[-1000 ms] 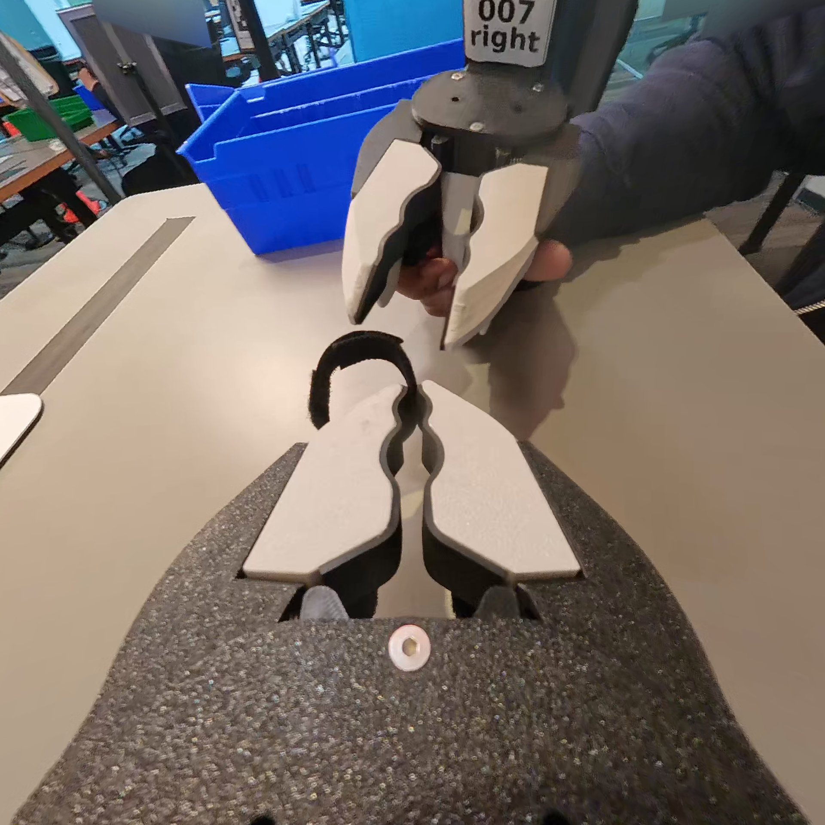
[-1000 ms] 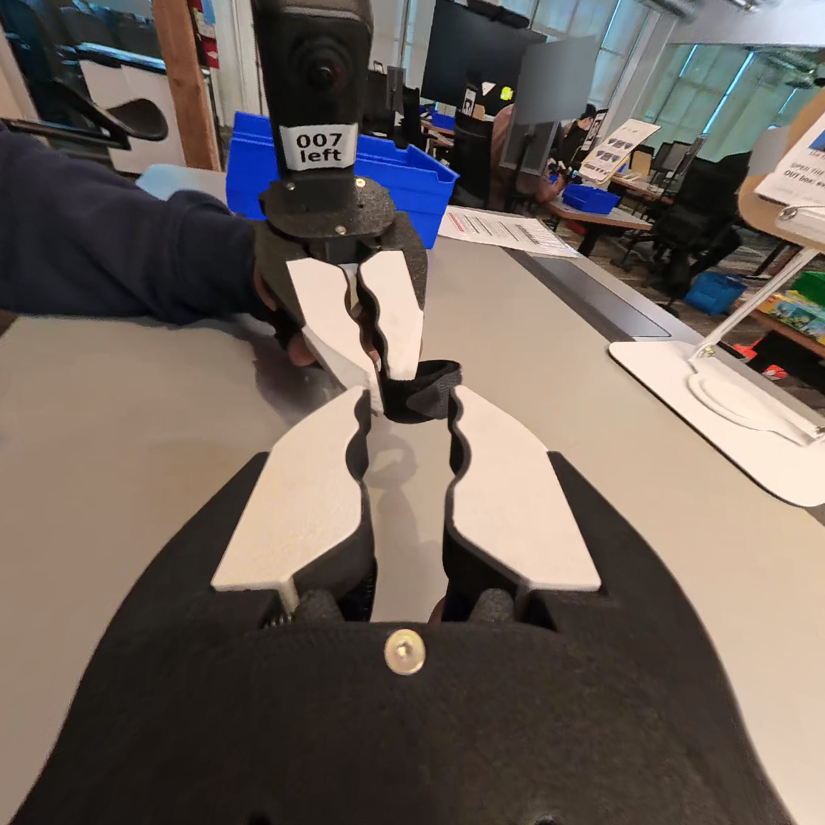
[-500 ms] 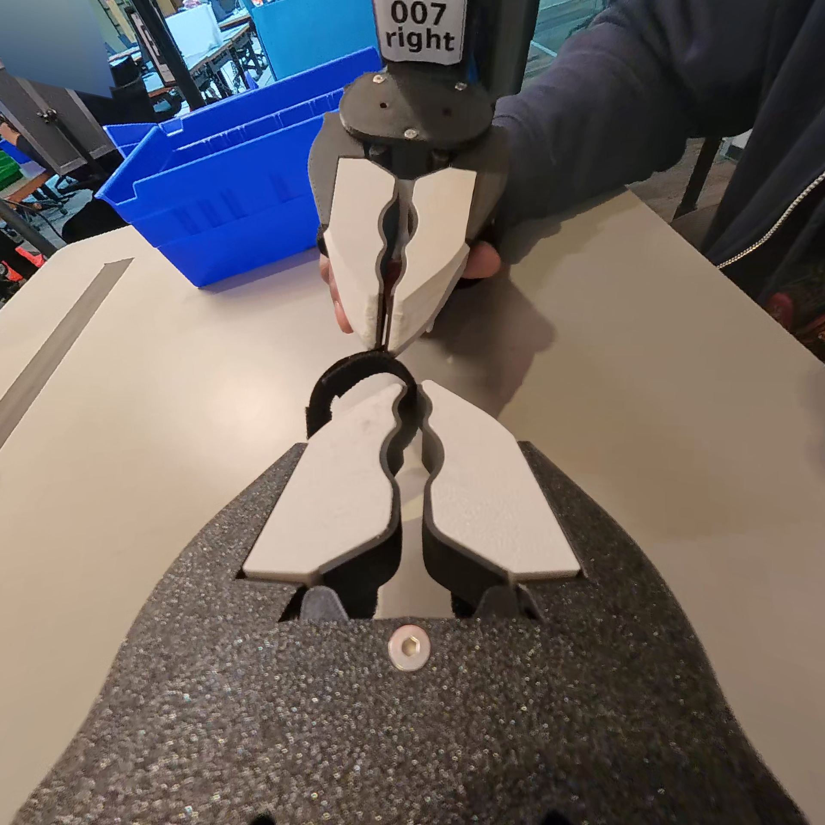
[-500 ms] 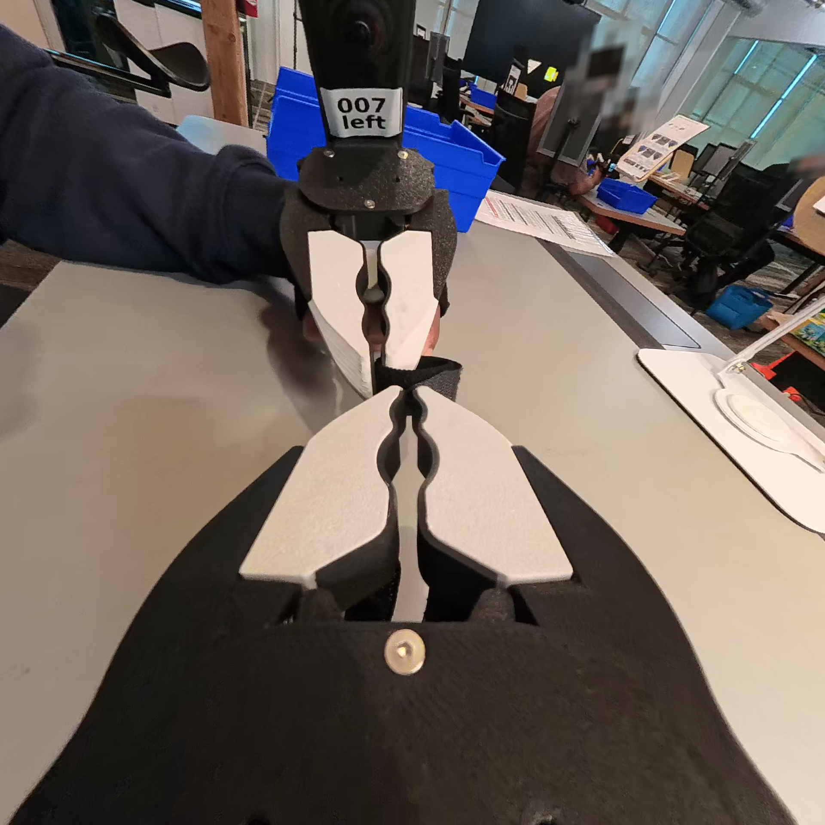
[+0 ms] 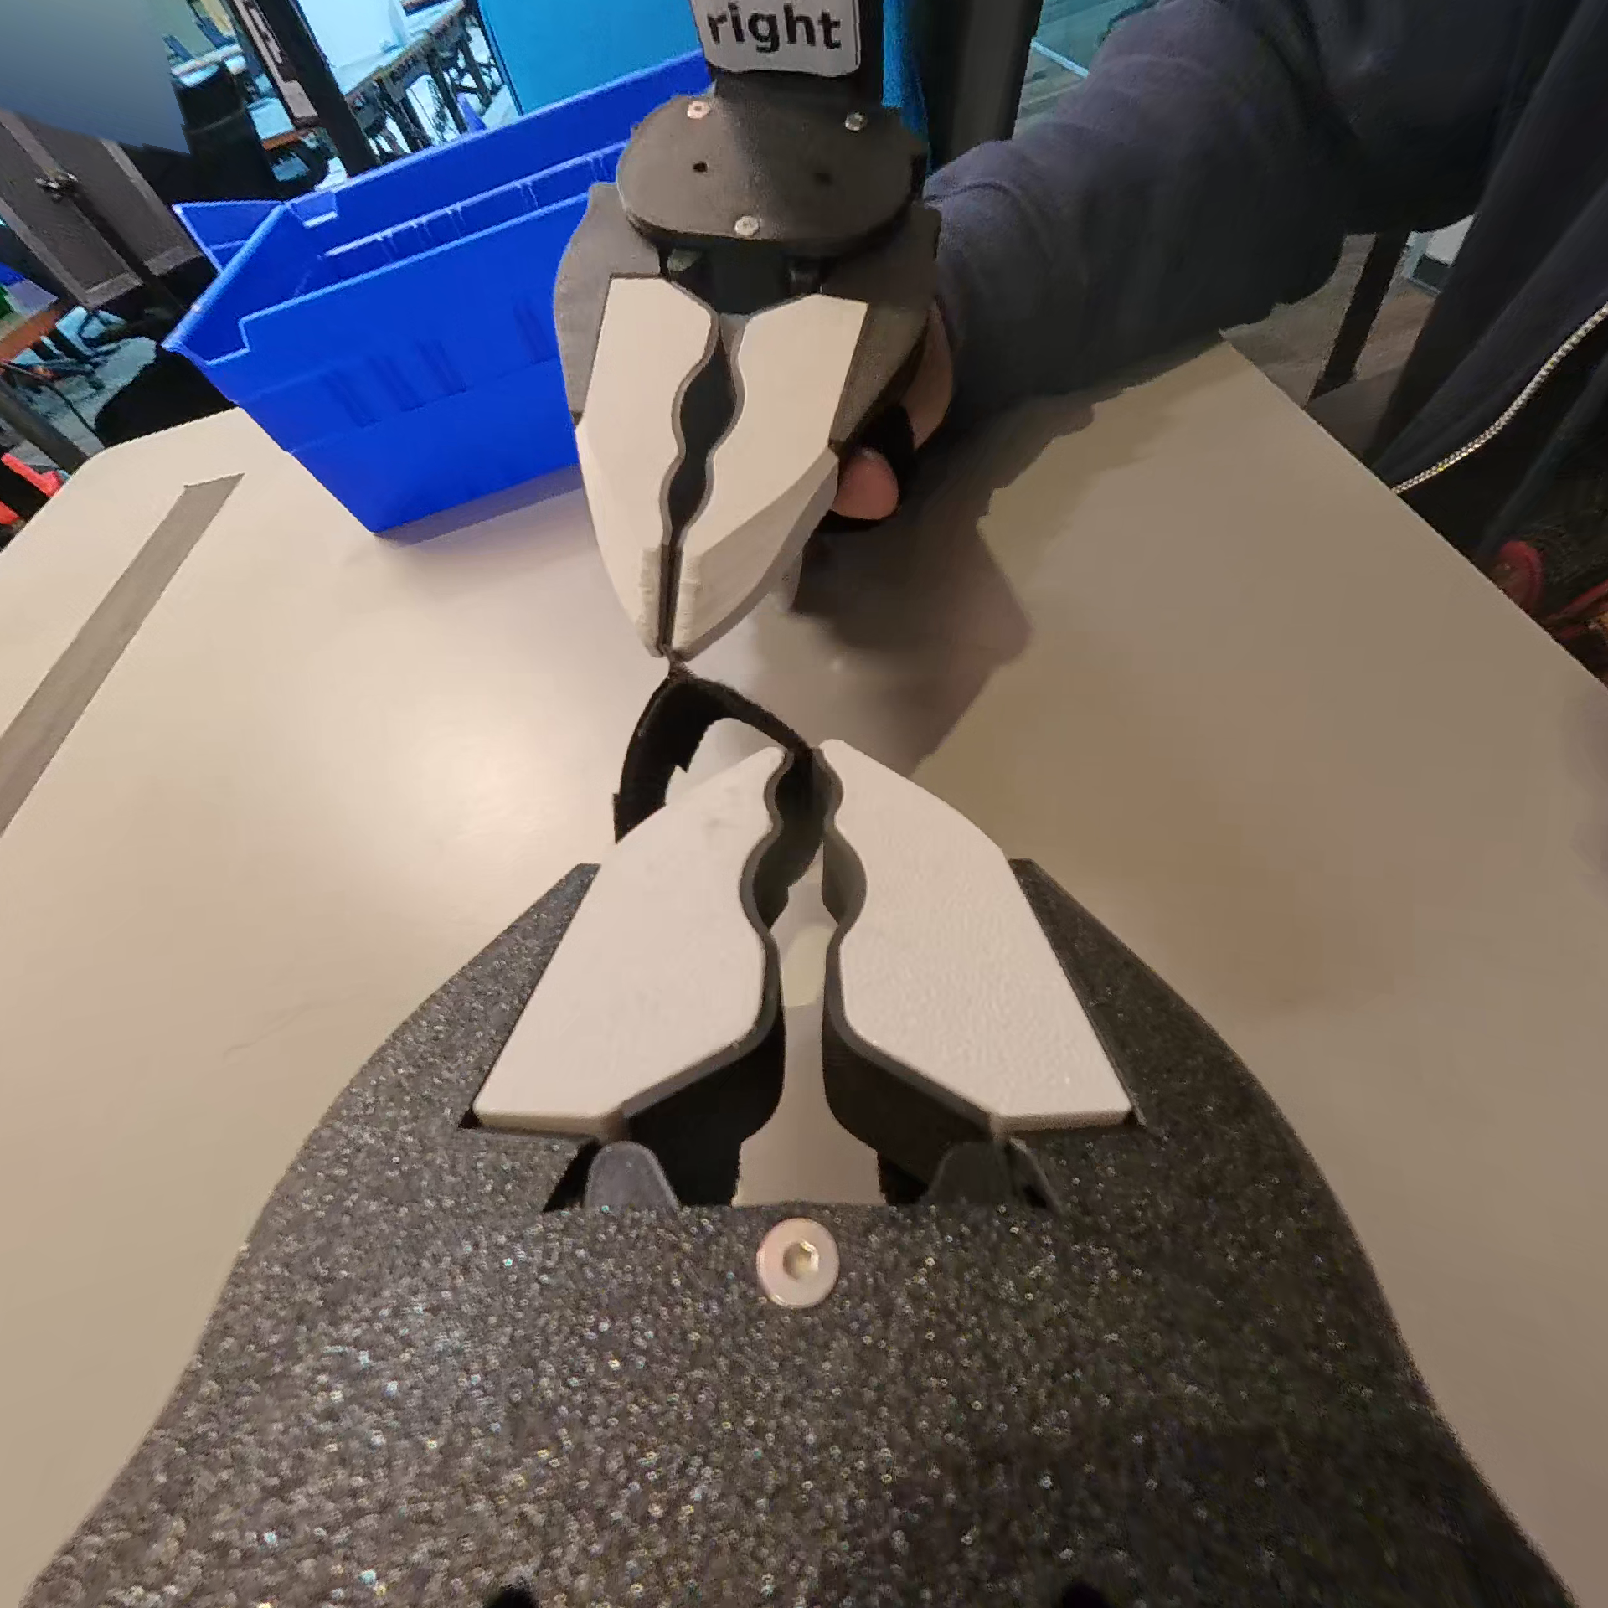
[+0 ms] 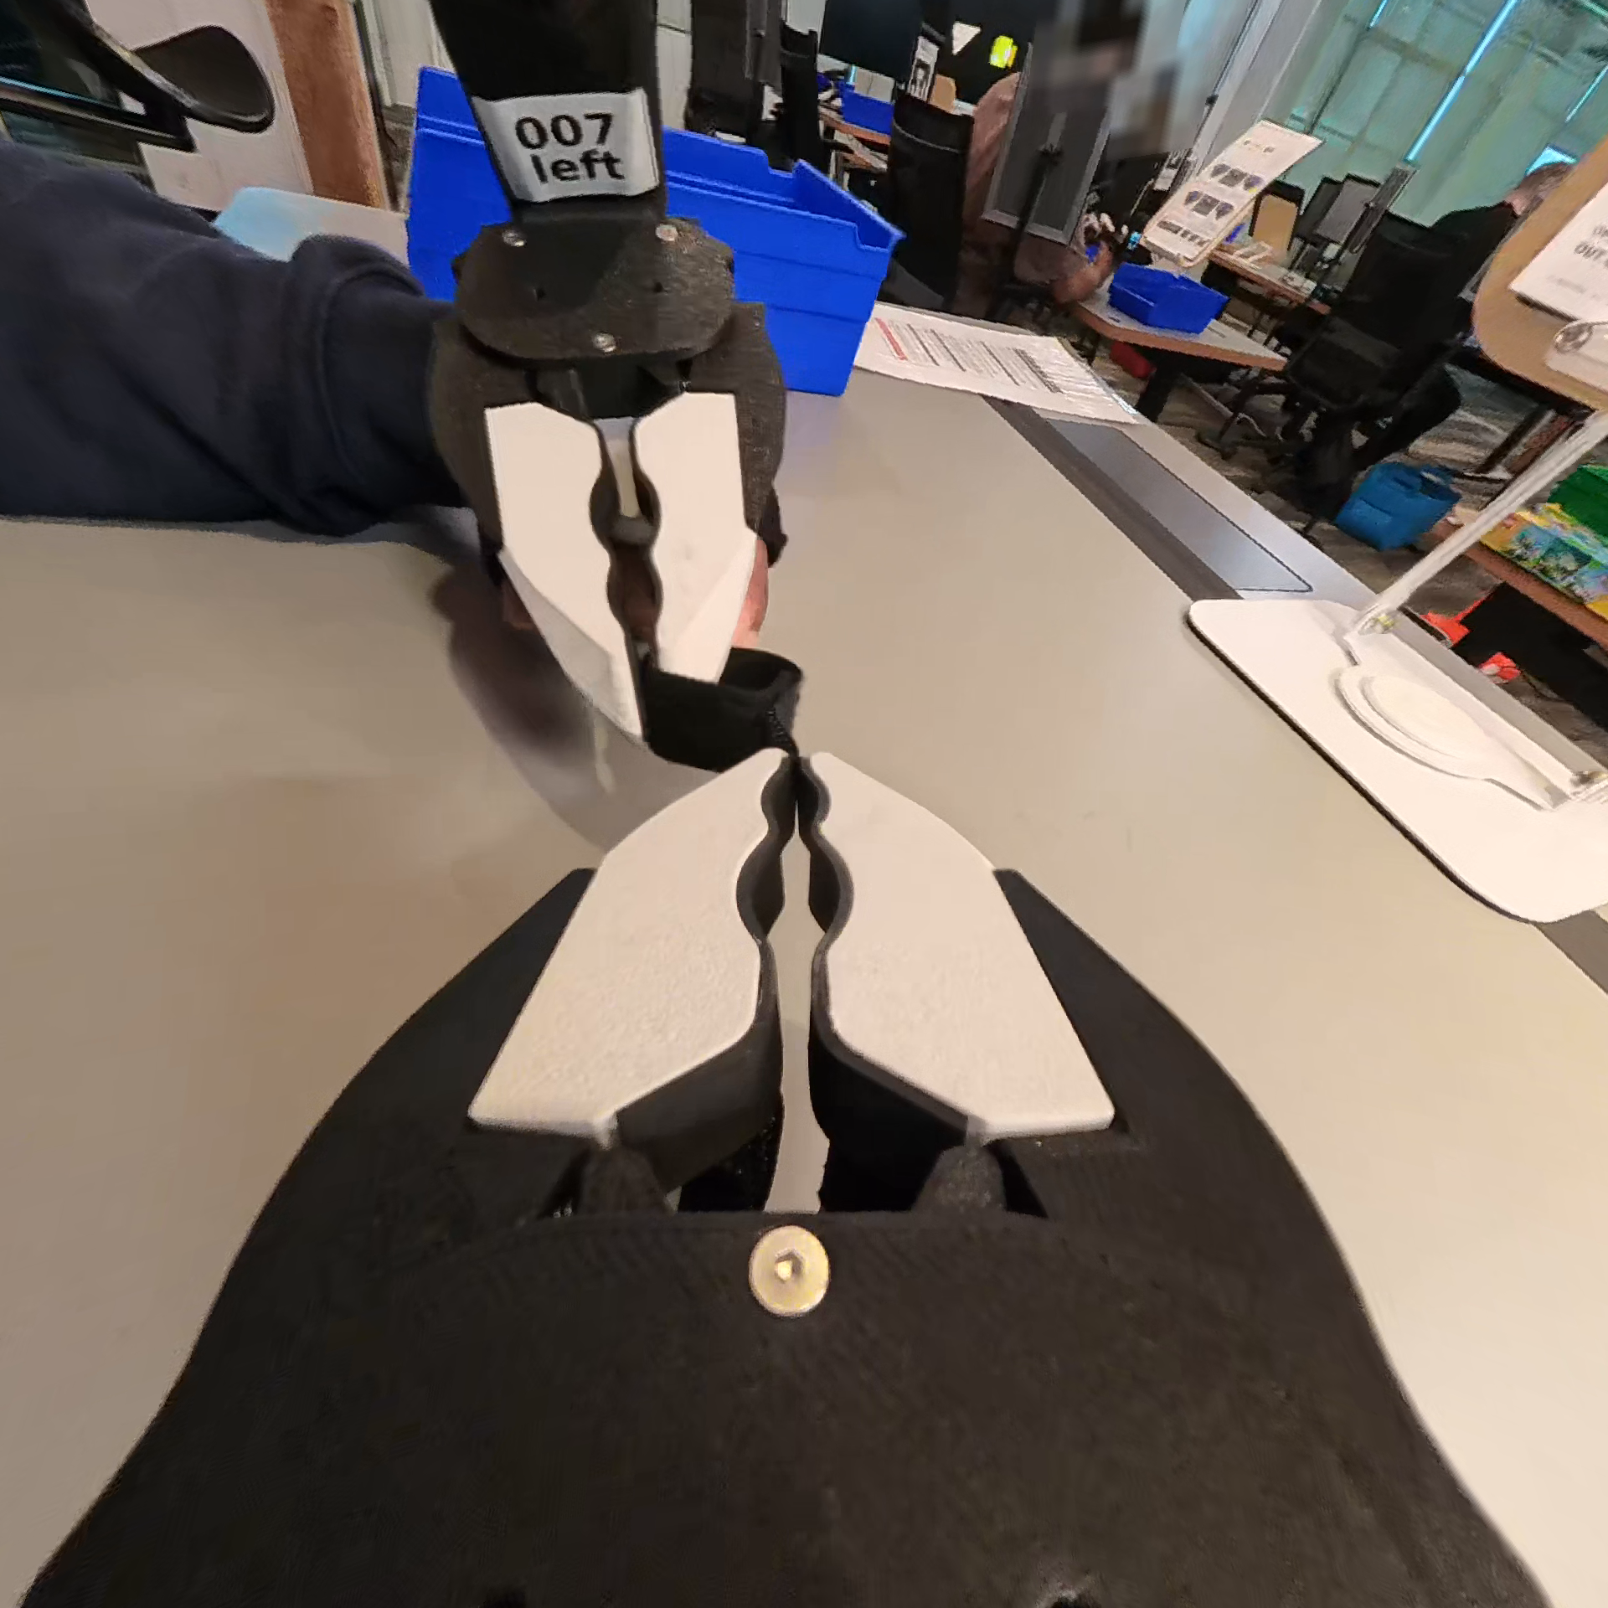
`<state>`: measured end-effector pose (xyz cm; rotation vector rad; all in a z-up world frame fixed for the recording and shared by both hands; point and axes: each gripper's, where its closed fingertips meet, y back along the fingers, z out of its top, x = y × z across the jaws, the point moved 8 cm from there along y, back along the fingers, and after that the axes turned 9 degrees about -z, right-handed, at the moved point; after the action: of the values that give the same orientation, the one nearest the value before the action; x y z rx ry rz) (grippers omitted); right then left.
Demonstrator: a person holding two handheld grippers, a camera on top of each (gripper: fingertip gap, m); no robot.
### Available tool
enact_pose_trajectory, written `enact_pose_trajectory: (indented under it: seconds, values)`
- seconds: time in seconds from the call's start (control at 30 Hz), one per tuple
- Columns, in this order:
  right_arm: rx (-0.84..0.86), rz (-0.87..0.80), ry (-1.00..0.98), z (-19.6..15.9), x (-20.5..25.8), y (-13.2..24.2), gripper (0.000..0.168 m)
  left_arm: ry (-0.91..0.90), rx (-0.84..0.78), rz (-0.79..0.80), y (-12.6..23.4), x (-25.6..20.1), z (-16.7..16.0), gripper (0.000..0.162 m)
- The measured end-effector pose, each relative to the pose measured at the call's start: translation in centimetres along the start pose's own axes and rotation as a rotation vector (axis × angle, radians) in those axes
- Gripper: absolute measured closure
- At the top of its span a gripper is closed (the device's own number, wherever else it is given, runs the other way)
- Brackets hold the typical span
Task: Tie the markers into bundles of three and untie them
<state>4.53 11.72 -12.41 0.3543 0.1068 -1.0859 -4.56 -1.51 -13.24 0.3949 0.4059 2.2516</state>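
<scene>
Blue bin [image 5: 409, 365] sits at the desk's [image 5: 261, 783] far left corner. Mid-desk, held above the surface: black strap [image 5: 687, 740], looped. Left gripper [image 5: 800, 766], fingers closed together, pinches one end. Right gripper [image 5: 668, 648], tips pressed tight, nips the loop's far bend. White stand base [image 6: 1410, 740] at the right edge. No markers visible.

wrist cameras close, facing each other across the table [image 5: 304, 783], sharing strap [image 6: 722, 718]
</scene>
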Motion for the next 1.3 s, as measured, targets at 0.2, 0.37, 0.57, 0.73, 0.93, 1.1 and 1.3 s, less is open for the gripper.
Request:
enact_pose_trajectory:
  seconds: [0.2,0.37,0.57,0.73,0.93,1.1,1.3]
  values:
    - [0.049,-0.193,-0.045,-0.7,-2.3,0.3,0.168,-0.085,-0.049,-0.186,0.1,-1.9,0.4,0.160]
    - [-0.107,-0.067,-0.321,-0.7,-5.8,2.9,0.168,-0.067,-0.014,-0.105,-0.6,-1.3,0.6,0.160]
    - [-0.087,0.188,-0.025,0.4,0.7,1.4,0.119,-0.040,-0.026,0.035,-0.1,0.0,0.4,0.160]
    - [-0.061,0.124,0.006,0.5,1.5,0.6,0.134,-0.069,-0.017,0.009,-0.6,-0.3,0.4,0.160]
    - [-0.044,0.161,-0.013,0.3,1.2,0.9,0.168,-0.114,-0.014,-0.052,-0.9,-1.1,0.5,0.160]
    - [-0.021,0.124,-0.015,0.1,0.8,0.6,0.167,-0.103,-0.014,-0.046,-0.8,-1.1,0.6,0.160]
    - [0.004,0.101,-0.069,0.2,0.6,0.2,0.167,-0.124,-0.004,-0.033,-0.4,-1.1,0.6,0.160]
